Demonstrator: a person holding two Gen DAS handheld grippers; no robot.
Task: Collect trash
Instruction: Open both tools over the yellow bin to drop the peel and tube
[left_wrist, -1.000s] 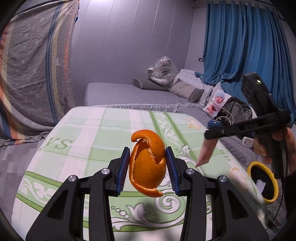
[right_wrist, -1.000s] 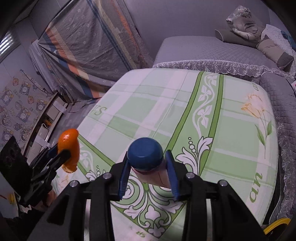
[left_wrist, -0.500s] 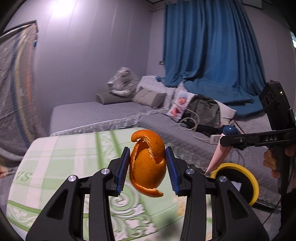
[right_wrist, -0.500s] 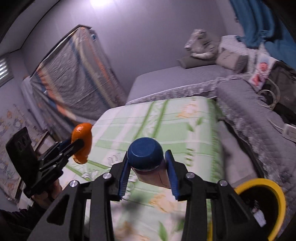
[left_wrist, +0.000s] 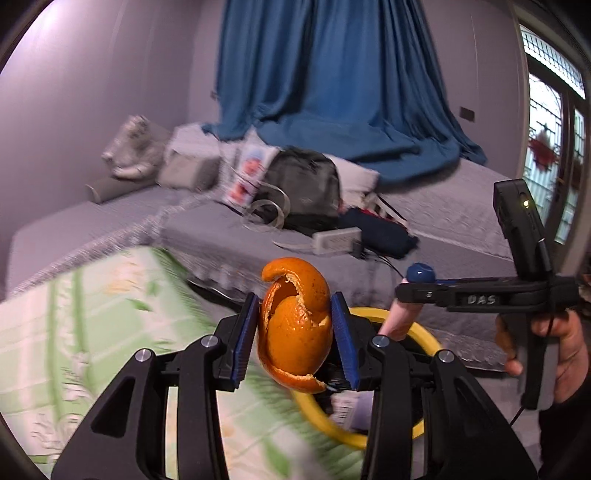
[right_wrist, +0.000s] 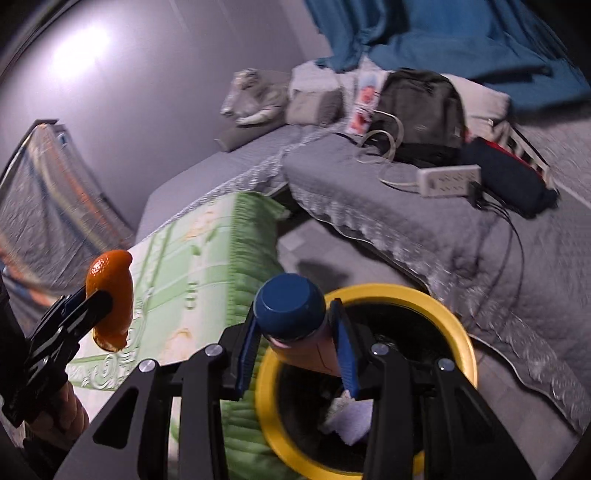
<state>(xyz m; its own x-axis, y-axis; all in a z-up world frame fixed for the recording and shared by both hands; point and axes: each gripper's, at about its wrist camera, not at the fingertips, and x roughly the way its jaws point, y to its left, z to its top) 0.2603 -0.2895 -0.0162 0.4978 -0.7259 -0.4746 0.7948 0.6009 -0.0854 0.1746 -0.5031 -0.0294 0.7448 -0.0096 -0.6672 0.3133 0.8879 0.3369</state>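
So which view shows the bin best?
The right wrist view: the bin shows most of its yellow rim and dark inside, beyond the tube. In the left wrist view the left gripper and peel hide most of it.

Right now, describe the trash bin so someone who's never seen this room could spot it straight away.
Find the bed with the green patterned cover; the trash bin stands on the floor at its corner, in the gap before the grey quilted bed. It is round and black inside with a bright yellow rim, the only yellow thing in view.
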